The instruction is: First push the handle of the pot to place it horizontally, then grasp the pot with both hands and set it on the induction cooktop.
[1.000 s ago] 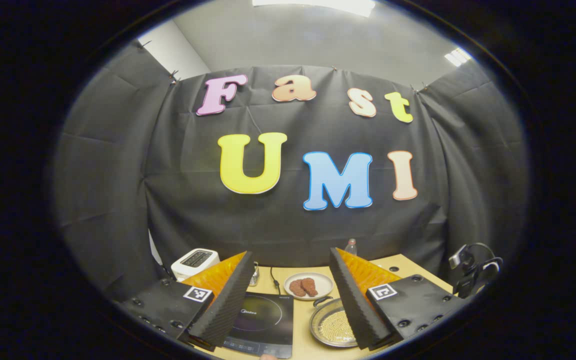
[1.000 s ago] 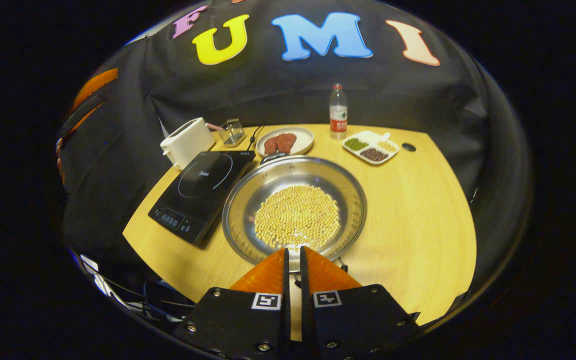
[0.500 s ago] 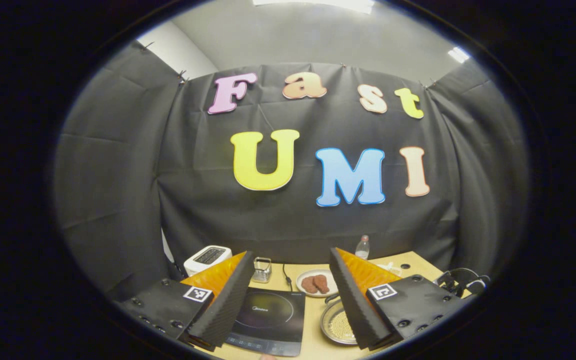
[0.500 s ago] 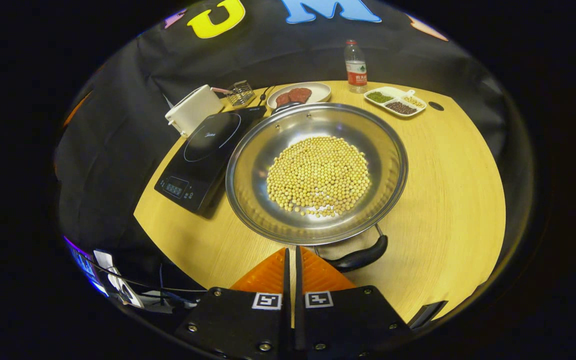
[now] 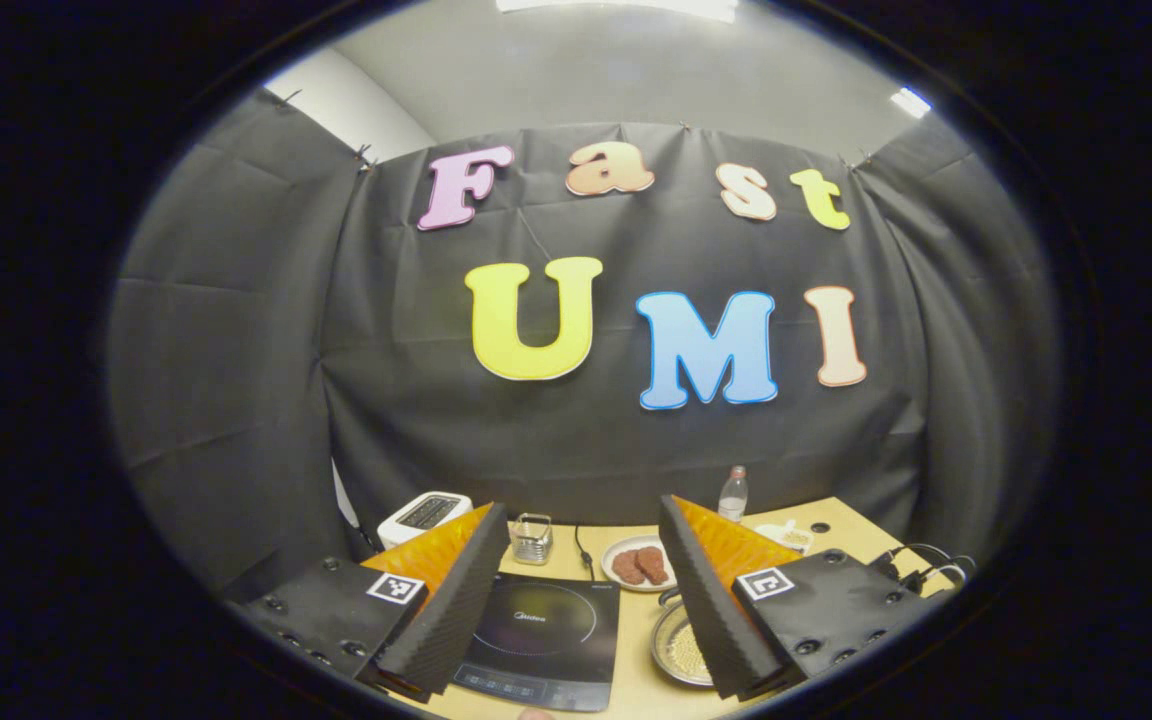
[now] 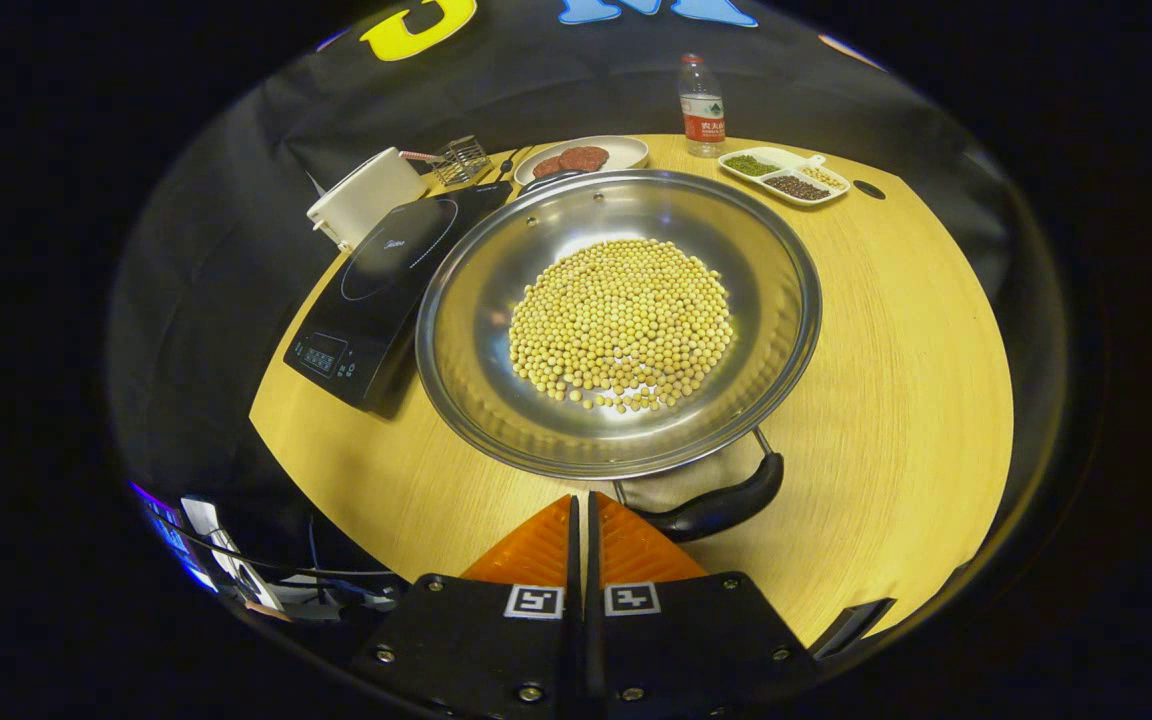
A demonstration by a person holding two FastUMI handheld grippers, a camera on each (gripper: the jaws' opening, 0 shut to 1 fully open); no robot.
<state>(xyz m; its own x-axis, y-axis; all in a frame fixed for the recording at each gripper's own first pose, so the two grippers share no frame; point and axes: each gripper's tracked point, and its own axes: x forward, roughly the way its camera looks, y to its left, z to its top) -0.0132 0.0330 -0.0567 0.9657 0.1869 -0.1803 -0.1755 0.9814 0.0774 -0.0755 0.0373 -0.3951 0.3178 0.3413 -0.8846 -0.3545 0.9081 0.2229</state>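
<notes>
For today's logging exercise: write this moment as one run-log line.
stage: handle push | right gripper: shut, beside near pot handle | left gripper: open, raised | pot: on table, beside induction cooktop

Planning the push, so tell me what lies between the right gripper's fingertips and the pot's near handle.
Bare wooden table alone separates the right gripper from the pot's handle in the right gripper view.

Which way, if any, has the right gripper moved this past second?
Yes: the right gripper closed in on the pot, fingers now beside its near handle.
</notes>
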